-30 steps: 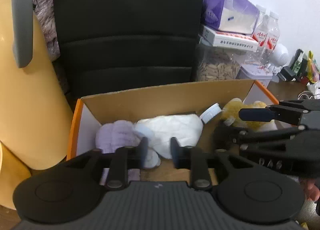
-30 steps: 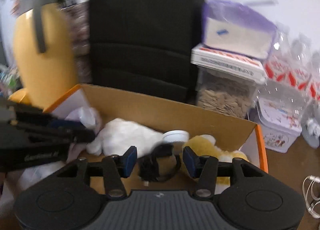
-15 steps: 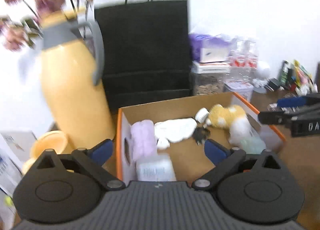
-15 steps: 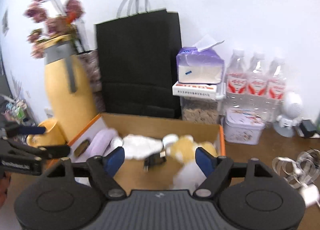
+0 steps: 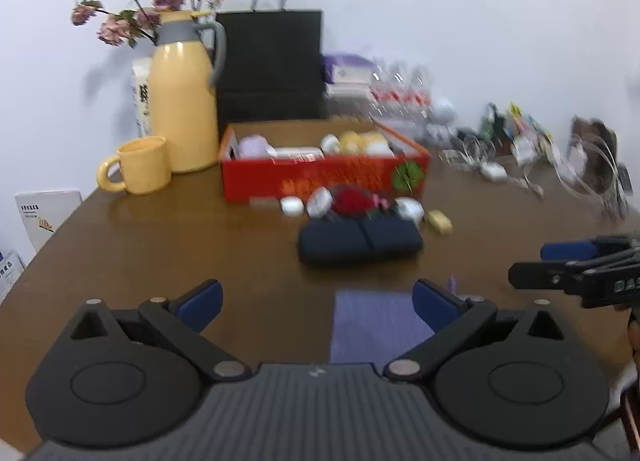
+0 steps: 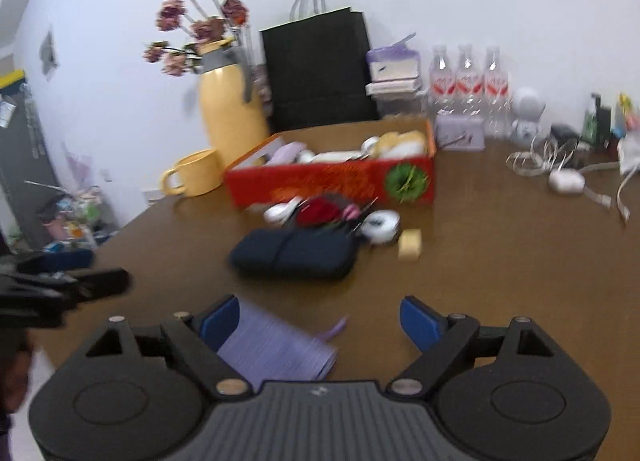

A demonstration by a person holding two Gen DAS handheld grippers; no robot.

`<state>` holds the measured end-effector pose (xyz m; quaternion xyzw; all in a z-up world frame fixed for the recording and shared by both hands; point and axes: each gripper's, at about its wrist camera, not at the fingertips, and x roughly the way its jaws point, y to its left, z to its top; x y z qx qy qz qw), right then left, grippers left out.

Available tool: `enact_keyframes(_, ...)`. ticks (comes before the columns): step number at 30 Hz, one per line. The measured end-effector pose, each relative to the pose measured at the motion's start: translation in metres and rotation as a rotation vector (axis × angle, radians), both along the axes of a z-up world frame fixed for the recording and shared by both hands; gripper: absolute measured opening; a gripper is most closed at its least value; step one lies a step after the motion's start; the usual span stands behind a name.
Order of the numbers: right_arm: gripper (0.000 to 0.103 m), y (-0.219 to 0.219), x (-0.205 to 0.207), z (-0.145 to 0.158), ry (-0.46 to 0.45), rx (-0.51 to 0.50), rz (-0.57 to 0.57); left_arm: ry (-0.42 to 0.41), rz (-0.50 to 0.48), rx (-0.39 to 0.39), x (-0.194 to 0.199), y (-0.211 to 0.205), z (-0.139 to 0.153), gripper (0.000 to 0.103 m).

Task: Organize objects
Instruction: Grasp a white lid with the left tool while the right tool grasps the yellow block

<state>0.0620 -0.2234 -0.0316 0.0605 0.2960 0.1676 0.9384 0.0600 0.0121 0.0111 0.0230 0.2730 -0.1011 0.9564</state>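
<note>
Red box sits ahead of both grippers on the brown table, long axis running left-right across the left wrist view, open top up, printed long side facing the tools. Soft items fill it: a lilac one at its left end, yellow plush at its right end.

Left gripper: fingers spread wide, nothing between them. Right gripper: likewise spread, empty. Each shows at the edge of the other's view.

Between tools and box: dark pouch, long axis left-right, parallel to the box. Beyond it, just in front of the box wall, small white containers, a red object and a tan block. Lilac cloth lies directly under the tool tips.

Versus 0.5 s ago: both grippers have backed well away from the box and sit lower. One second ago both were narrowed over the box interior; now fully spread.

Yellow jug with dried flowers and yellow mug stand left of the box.
</note>
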Motion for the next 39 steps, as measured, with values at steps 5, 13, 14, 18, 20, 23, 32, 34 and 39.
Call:
enact_keyframes(5, 0.090, 0.004, -0.022, -0.016, 0.022, -0.039, -0.029, -0.021, 0.030, 0.006, -0.001, -0.007, -0.004, 0.103)
enact_keyframes(13, 0.103, -0.003, -0.011, -0.022, -0.033, -0.085, -0.124, 0.020, 0.116, -0.025, 0.023, 0.009, -0.018, 0.103)
enact_keyframes(14, 0.103, -0.003, -0.006, -0.023, -0.038, -0.093, -0.132, 0.019, 0.121, -0.026, 0.030, 0.012, -0.020, 0.103)
enact_keyframes(18, 0.103, -0.005, 0.023, -0.025, -0.020, -0.128, -0.153, -0.019, 0.092, 0.008, 0.074, 0.014, -0.019, 0.103)
enact_keyframes(20, 0.103, -0.005, 0.042, -0.024, -0.026, -0.152, -0.165, -0.054, 0.073, 0.020, 0.102, 0.014, -0.018, 0.103)
enact_keyframes(23, 0.103, -0.007, 0.074, -0.023, -0.040, -0.190, -0.175, -0.017, 0.050, 0.018, 0.155, 0.015, -0.027, 0.102)
enact_keyframes(32, 0.072, -0.012, 0.169, -0.050, 0.058, -0.204, -0.182, 0.105, -0.102, 0.045, 0.256, 0.000, -0.067, 0.061)
enact_keyframes(34, 0.054, -0.010, 0.180, -0.057, 0.081, -0.229, -0.156, 0.123, -0.106, 0.062, 0.267, -0.003, -0.072, 0.047)
enact_keyframes(39, 0.020, -0.009, 0.186, -0.063, 0.095, -0.203, -0.133, 0.144, -0.128, 0.056, 0.274, -0.004, -0.075, 0.029)
